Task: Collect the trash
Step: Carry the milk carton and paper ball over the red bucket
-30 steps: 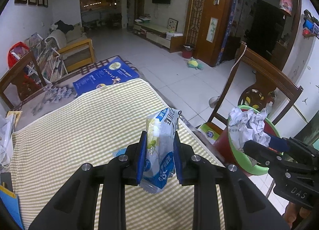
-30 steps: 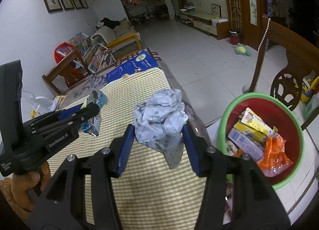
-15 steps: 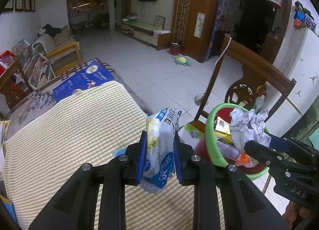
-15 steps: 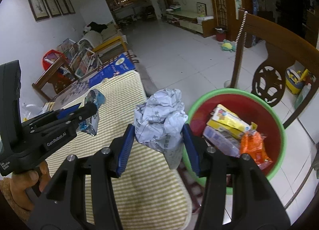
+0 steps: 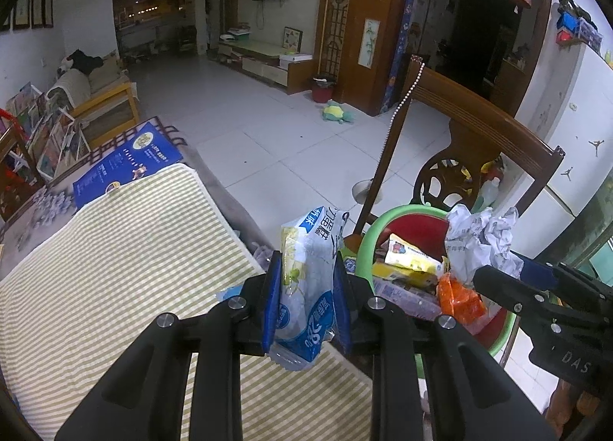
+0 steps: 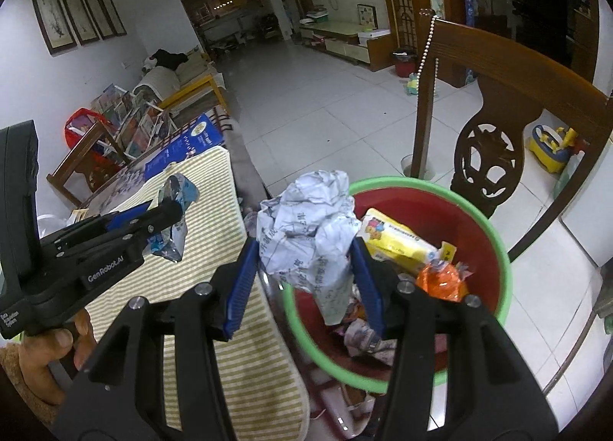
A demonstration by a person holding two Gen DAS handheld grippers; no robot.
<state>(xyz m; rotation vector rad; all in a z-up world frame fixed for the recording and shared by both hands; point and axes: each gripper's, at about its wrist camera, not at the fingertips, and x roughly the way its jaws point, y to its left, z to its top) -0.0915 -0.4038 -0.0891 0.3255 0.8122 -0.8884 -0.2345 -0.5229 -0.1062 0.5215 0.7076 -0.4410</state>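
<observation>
Right wrist: crumpled paper (image 6: 306,226) clamped above red bin (image 6: 494,245).

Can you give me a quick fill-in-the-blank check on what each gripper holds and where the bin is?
1. The left gripper is shut on a blue and white plastic ____.
2. The right gripper is shut on a crumpled ball of ____.
3. The red trash bin has a ____ rim.
4. The yellow carton lies ____ the bin.

Missing words: wrapper; paper; green; inside
</observation>
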